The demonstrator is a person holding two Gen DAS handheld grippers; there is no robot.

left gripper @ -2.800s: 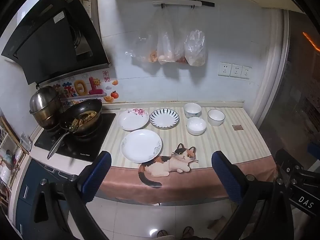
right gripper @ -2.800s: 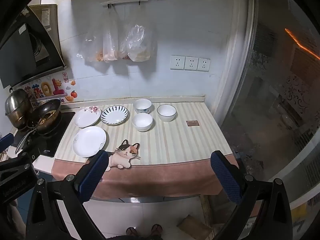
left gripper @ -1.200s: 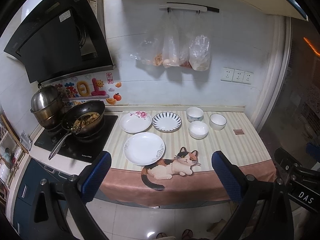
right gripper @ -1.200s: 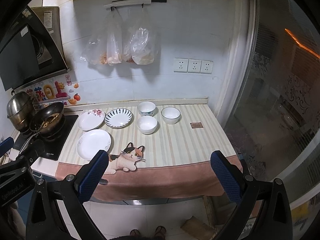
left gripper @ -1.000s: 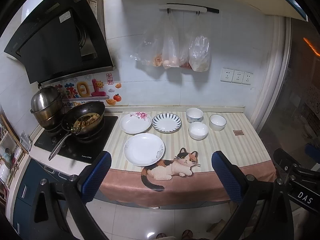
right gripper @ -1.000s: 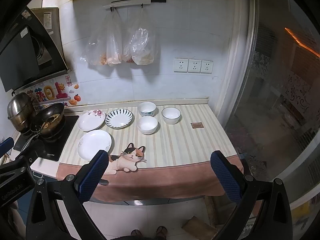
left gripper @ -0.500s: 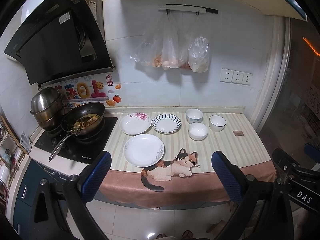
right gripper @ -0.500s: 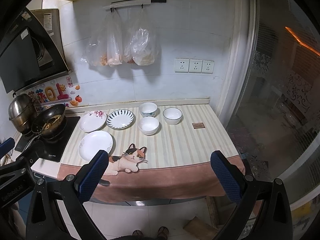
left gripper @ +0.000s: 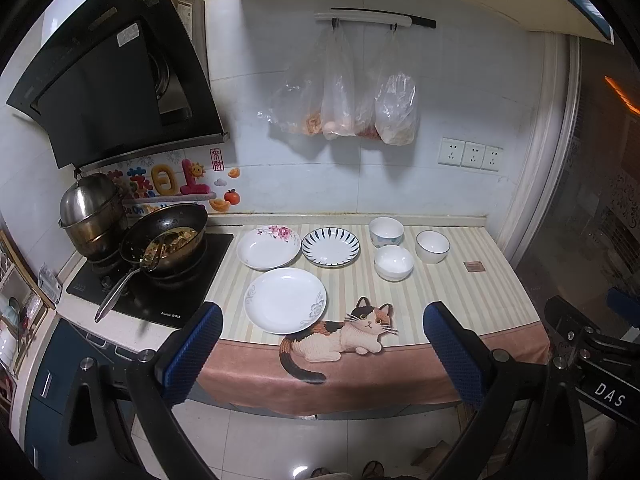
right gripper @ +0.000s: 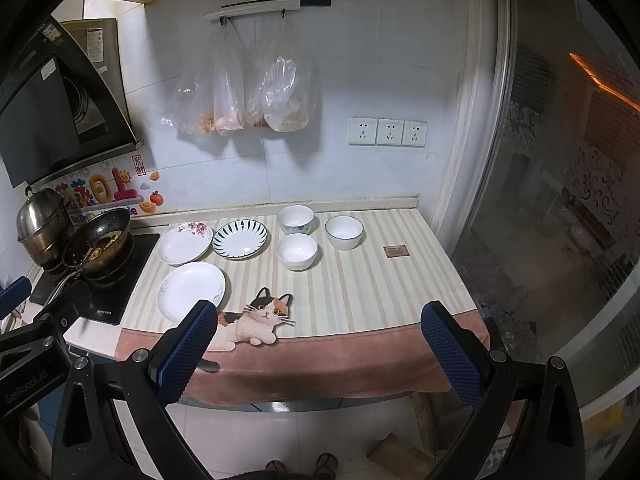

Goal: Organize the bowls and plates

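1. Right, both grippers hang off the counter's front edge, well short of the dishes. Left gripper [left gripper: 322, 346] has its jaws spread wide and holds nothing; right gripper [right gripper: 318, 342] is the same, wide apart and empty.

2. Step in hand, as I judge it: the approach. Nothing is gathered yet; every dish sits alone on the striped cloth [left gripper: 460, 292].

3. Plates, on the left side by the stove [left gripper: 160, 280]: a white plate [left gripper: 285, 300] nearest me, just beside the cat print [left gripper: 344, 336]; behind it a floral plate [left gripper: 269, 247] and a blue-rayed plate [left gripper: 330, 246] side by side, close but apart as far as I can tell.

4. Bowls, to the right of the plates: one at the back [left gripper: 386, 231], one blue-rimmed to its right [left gripper: 432, 246], one plain white in front [left gripper: 393, 262]. All upright and empty, and clustered close.

5. Next move, my guess: bring the left gripper in low over the white plate's near rim and pinch the edge, so it can go onto another plate. The plates are shallow and glossy, so the rim grip needs care.

6. The right gripper faces the bowls; a wall pinch on the front bowl would start nesting them.

7. The wok [left gripper: 168, 240] with food sits near the floral plate, so I'd steer clear there.
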